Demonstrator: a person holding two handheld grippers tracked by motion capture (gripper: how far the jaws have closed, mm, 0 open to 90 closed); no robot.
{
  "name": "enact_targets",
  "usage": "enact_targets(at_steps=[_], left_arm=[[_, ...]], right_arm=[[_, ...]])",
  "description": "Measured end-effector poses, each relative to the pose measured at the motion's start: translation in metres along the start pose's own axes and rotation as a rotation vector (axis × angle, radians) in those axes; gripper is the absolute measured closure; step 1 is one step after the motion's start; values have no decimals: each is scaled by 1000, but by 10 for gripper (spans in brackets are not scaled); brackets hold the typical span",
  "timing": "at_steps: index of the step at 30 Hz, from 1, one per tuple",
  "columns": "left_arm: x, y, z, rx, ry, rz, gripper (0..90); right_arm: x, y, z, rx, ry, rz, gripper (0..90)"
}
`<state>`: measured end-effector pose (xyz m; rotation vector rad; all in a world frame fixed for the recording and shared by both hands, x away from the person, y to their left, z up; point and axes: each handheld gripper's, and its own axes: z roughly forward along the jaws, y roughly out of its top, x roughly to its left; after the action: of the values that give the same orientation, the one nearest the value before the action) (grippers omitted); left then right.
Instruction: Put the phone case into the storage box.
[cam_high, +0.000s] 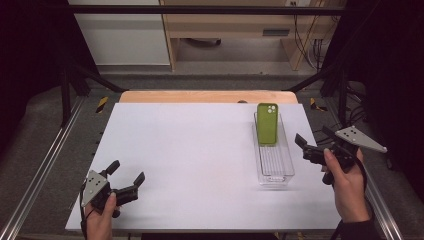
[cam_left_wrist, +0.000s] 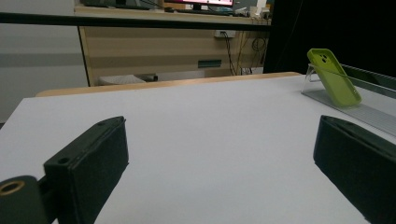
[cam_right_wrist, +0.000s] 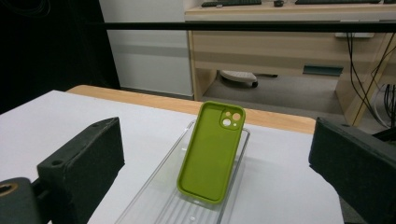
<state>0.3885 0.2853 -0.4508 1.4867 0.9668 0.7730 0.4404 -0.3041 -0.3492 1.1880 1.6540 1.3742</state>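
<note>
Leaning against the far end wall of one clear tray (cam_high: 274, 172), I see one green phone case (cam_high: 267, 123), back side up with its camera cutout at the top, lower edge resting on the ribbed tray floor. In the right gripper view the phone case (cam_right_wrist: 211, 154) sits dead centre between my two black jaws, tilted back, tray (cam_right_wrist: 154, 200) running toward me. In the left gripper view the same phone case (cam_left_wrist: 334, 78) is off at the far right, propped on the tray (cam_left_wrist: 373, 116) end wall, well apart from that gripper.

Count: one case, one tray, two grippers, two hands. Tray lies lengthwise on the right part of the white worktop (cam_high: 190, 160), case at its far end, near end of the tray holding nothing I can make out.

Right gripper (cam_high: 306, 146) is just beside the tray's right side, near the case but not touching it, jaws spread wide, nothing between them. Right hand (cam_high: 345, 182) grips its handle, grey three-cornered plate on top pointing right.

Left gripper (cam_high: 126, 173) is over the near left corner of the worktop, well apart from tray and case, jaws spread wide too, holding nothing. Left hand (cam_high: 102, 212) comes in from the bottom edge.

Beyond the worktop: one wooden strip along its far edge, one wooden desk behind, cables hanging at its right.
</note>
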Motion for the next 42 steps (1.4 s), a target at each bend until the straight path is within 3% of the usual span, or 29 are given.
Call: enact_targets(at_steps=[5, 20, 42], left_arm=[[0, 0, 0, 2, 1, 6, 28], [-1, 0, 0, 4, -13, 11, 28], [-2, 1, 0, 3, -20, 19, 28]], right_arm=[[-2, -10, -6, -35, -3, -2, 36], [-7, -31, -17, -71, -14, -11, 33], [-4, -59, -25, -79, -12, -27, 30]])
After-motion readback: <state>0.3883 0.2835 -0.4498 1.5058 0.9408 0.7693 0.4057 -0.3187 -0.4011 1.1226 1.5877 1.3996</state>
